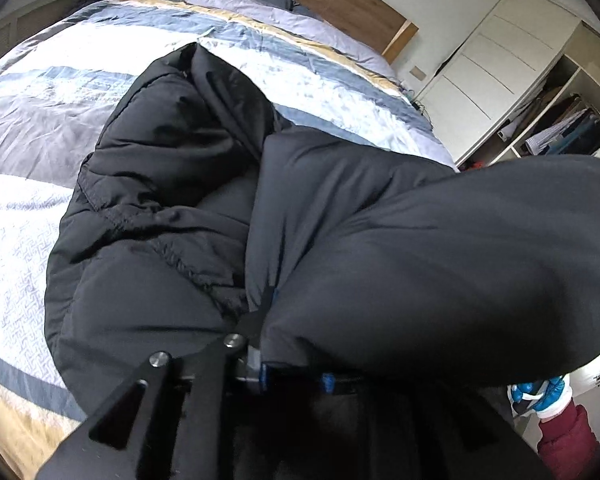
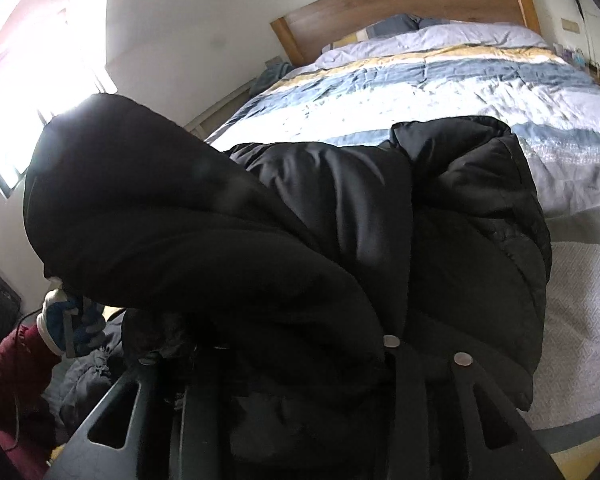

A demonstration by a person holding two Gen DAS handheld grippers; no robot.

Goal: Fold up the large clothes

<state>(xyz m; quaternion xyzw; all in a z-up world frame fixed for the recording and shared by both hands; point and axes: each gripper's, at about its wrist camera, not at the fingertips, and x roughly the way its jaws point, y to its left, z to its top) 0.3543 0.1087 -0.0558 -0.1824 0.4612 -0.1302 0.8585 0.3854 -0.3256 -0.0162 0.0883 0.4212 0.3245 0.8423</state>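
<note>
A large black puffer jacket [image 1: 188, 208] lies bunched on the striped bed cover [image 1: 40, 128]. Its near part is lifted and drapes over both grippers. My left gripper [image 1: 266, 312] is shut on a fold of the jacket; only its dark fingertips [image 1: 256, 320] show between the folds. In the right wrist view the jacket [image 2: 340, 208] covers my right gripper [image 2: 284, 344]. Its fingers are hidden under the fabric, with cloth packed between the arms. A raised puffy fold [image 2: 140, 208] stands at the left.
The bed has a wooden headboard [image 2: 400, 0] and pillows [image 2: 420, 28]. White cupboards and open shelves [image 1: 540, 92] stand to the bed's right. A bright window [image 2: 20, 92] is on the left. The person's gloved hand [image 2: 66, 328] and red sleeve [image 1: 564, 444] are near.
</note>
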